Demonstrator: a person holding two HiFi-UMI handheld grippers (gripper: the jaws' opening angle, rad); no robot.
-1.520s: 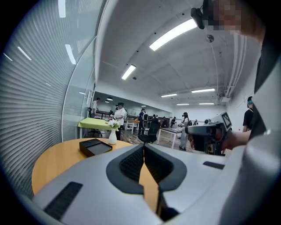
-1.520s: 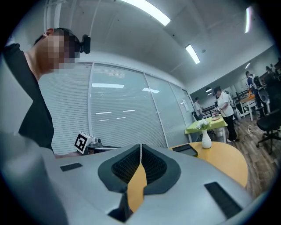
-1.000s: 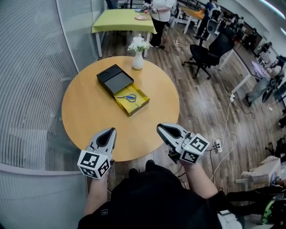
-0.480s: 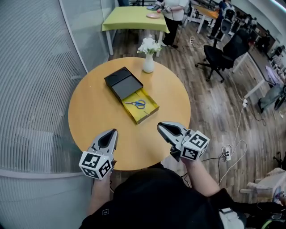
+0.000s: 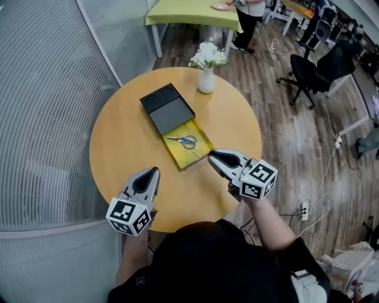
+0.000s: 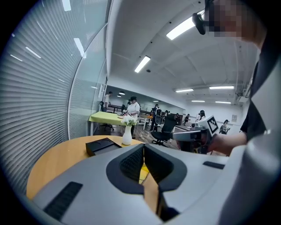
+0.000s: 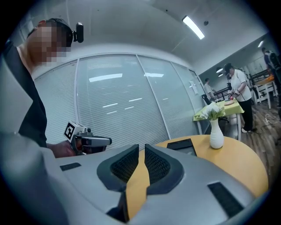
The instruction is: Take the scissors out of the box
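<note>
Right gripper [image 5: 212, 155]: I read the jaws as closed, tips all but meeting. Nothing is between them; only tabletop shows through the slit in the right gripper view.

Left gripper [image 5: 153, 171]: jaws likewise together and empty.

Position, right: the tip sits just beside the near right corner of the yellow tray [image 5: 196, 155]. From the head view I cannot tell whether it touches the tray or hangs above the tabletop.

Position, left: it is over the near edge of the round wooden table [image 5: 118, 148], apart from the tray and pointing roughly towards it.

Scissors [image 5: 185, 141]: blue handles, lying flat inside the yellow tray, with the handles to the right and the blades to the left. Neither gripper touches them.

Box: the yellow tray is slid partly out of the black sleeve [image 5: 167, 108], which lies just behind it towards the far side of the table.

Further out: a white vase [image 5: 206, 83] of white flowers stands at the table's far edge, beyond the sleeve. Past the table are a green-topped table [image 5: 189, 10], a person [image 5: 249, 15] standing at it, and a black office chair [image 5: 308, 71] on the wood floor.
</note>
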